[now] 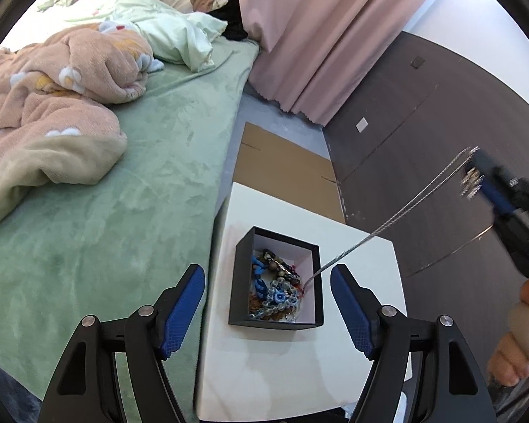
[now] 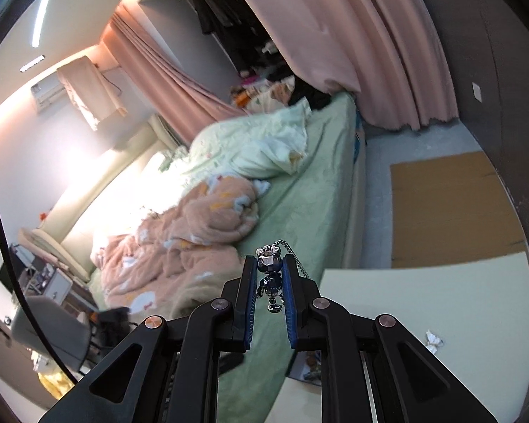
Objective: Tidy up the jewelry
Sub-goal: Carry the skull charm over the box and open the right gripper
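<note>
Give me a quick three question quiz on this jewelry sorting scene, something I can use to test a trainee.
1. True or false: the left tongs are shut on a bracelet.
2. What do the right tongs grip? A) a ring B) the silver pendant of a necklace C) a blue bead string
3. Fill in: the necklace chain runs from the right tongs down into the black ____.

Key:
1. False. The left tongs are open and hold nothing, above the box on the white table.
2. B. The chain is stretched nearly straight.
3. box, which holds a tangle of beads and chains.
</note>
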`<control>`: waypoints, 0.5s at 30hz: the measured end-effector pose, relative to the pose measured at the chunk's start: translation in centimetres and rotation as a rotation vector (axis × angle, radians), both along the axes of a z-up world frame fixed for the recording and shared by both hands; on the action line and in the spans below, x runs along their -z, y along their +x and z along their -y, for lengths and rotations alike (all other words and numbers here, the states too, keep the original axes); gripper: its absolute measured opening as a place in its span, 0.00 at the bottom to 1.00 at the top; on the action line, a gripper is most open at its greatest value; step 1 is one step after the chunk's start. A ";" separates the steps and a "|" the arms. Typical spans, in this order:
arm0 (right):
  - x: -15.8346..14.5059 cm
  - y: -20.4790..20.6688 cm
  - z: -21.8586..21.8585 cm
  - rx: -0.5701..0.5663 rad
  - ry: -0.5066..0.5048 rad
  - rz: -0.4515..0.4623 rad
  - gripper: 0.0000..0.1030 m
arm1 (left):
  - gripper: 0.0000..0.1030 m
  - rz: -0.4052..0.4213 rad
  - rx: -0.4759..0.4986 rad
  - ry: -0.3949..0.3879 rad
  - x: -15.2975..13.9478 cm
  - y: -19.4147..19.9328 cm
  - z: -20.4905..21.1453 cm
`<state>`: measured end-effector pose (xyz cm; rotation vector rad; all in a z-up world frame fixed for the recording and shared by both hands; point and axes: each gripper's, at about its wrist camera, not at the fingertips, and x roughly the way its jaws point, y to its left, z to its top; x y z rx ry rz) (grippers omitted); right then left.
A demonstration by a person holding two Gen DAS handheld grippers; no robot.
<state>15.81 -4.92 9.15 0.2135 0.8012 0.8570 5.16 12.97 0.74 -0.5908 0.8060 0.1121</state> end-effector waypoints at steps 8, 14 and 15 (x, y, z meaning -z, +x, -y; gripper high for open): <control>6.6 0.7 0.1 0.015 -0.045 -0.174 0.42 | 0.72 0.022 -0.002 -0.029 1.1 -0.1 -0.1; 9.8 0.0 3.6 0.085 -0.022 -0.235 0.53 | 0.87 0.052 -0.004 -0.045 1.0 0.1 1.1; 10.2 -0.1 4.3 0.101 -0.025 -0.241 0.54 | 0.89 0.059 -0.005 -0.046 0.9 0.1 1.3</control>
